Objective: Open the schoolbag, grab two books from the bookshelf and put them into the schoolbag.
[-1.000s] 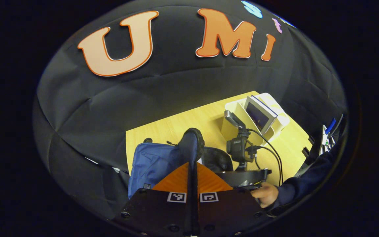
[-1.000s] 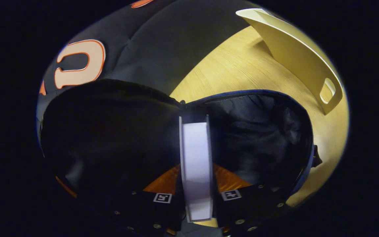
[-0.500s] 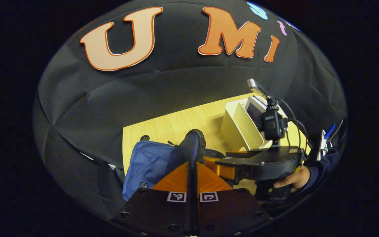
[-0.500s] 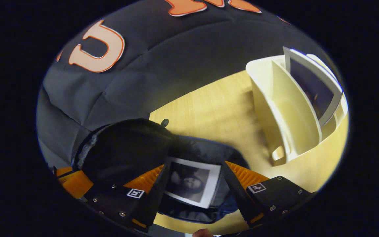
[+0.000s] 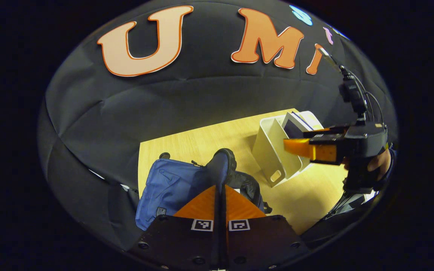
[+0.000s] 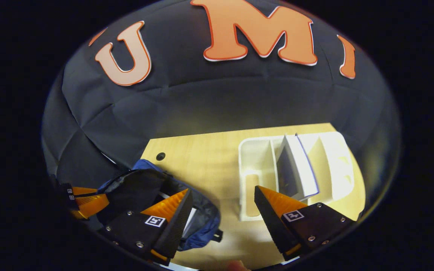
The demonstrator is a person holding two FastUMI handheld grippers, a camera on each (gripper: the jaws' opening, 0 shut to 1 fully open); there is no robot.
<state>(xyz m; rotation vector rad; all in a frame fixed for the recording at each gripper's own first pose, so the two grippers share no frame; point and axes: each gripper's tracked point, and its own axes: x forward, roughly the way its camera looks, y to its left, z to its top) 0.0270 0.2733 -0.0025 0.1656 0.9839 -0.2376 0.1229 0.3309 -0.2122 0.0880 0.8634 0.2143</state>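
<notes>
The blue schoolbag (image 5: pixel 166 186) lies on the wooden table (image 5: pixel 202 139), its mouth held up. My left gripper (image 5: pixel 220 187) is shut on the bag's black flap (image 5: pixel 222 162), which stands up from its fingertips. To the right is the white bookshelf (image 5: pixel 273 158) with one book (image 5: pixel 296 126) leaning in it. My right gripper (image 6: pixel 222 190) is open and holds nothing, hovering between the schoolbag (image 6: pixel 202 229) and the bookshelf (image 6: pixel 254 150). A white book edge (image 6: pixel 190 222) shows inside the bag. The other book (image 6: pixel 296 165) stands in the shelf's middle slot. In the left gripper view the right gripper (image 5: pixel 298 140) hangs beside the shelf.
A hand (image 5: pixel 377 163) holds the right gripper at the table's right side, with cables running up from it. The left gripper (image 6: pixel 85 203) shows at the far left of the right gripper view. A small dark hole (image 6: pixel 160 156) marks the table's far corner.
The right gripper let go of the white book inside the bag, opened, and pulled up and right toward the bookshelf. The left gripper keeps its hold on the flap.
</notes>
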